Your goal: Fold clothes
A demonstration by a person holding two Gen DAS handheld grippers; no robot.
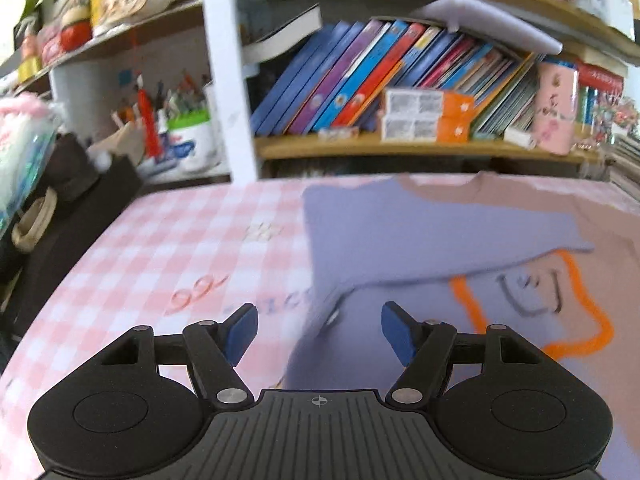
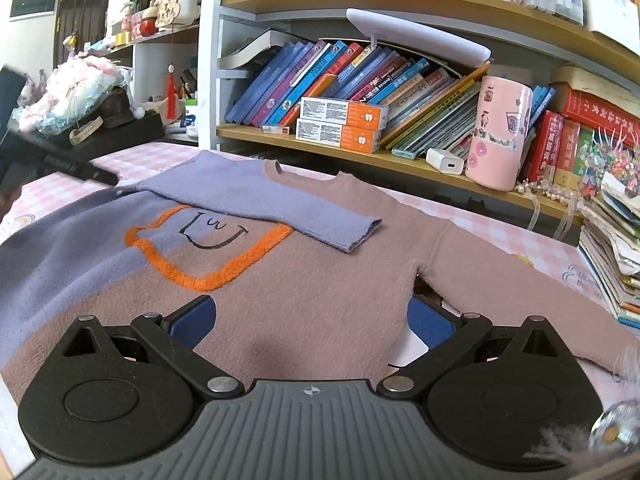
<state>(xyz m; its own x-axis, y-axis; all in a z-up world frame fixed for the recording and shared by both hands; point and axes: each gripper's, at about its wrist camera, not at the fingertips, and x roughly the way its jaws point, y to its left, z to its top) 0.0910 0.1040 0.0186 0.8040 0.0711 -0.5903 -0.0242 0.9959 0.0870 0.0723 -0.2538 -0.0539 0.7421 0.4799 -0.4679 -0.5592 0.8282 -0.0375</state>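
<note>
1. While pens and markers stand in a white tub [image 1: 188,142] on the left shelf, the left gripper [image 1: 318,330] hangs spread, empty.
2. Centre: the purple-and-mauve knitted sweater [image 2: 304,280] lies flat on the pink checked tablecloth [image 1: 160,240], one sleeve folded across its chest.
3. Rightward, the right gripper [image 2: 312,322] is spread over its hem.

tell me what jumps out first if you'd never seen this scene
A purple and mauve sweater lies flat on the pink checked tablecloth, its orange outlined smiley patch in the middle and the purple sleeve folded across the chest. Behind it, leaning books crowd the shelf, with a pink tin at their right.
</note>
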